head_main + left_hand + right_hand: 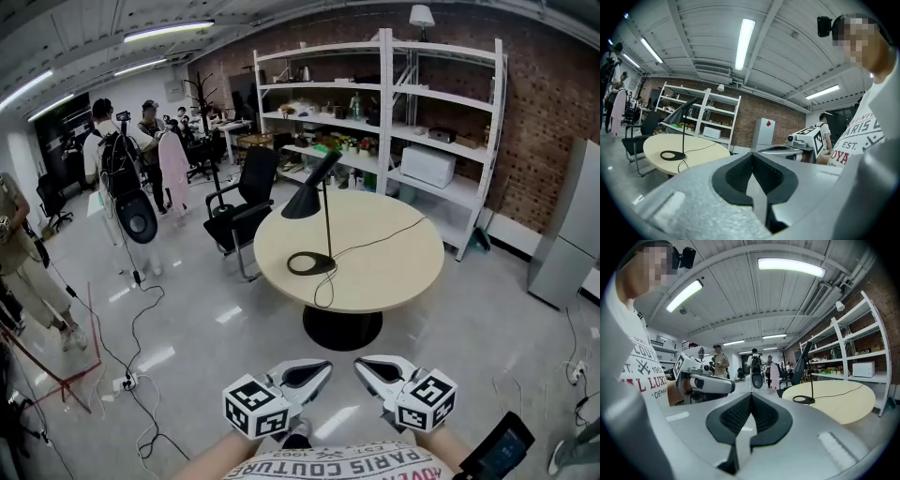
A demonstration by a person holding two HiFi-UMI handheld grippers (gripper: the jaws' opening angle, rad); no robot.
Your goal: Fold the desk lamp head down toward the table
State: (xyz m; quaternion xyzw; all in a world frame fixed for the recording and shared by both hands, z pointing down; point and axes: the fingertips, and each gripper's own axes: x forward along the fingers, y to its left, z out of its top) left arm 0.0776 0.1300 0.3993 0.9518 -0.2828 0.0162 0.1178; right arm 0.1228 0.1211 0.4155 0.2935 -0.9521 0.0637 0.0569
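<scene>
A black desk lamp (319,211) stands on the round beige table (394,262), its ring base (310,263) near the left edge and its cone head (309,192) raised, tilted to the left. Its cord trails across the tabletop. Both grippers hang low in front of me, well short of the table. My left gripper (322,370) and right gripper (364,367) are shut with nothing in them, tips turned toward each other. The left gripper view shows my left gripper (752,155) shut and the lamp (674,140) far off at left. In the right gripper view, my right gripper (751,396) is shut, the lamp (806,380) at right.
A black office chair (246,202) stands left of the table. White shelves (394,112) line the brick wall behind, with a grey cabinet (567,225) at right. Several people (117,155) stand at far left. Cables (141,375) run over the glossy floor.
</scene>
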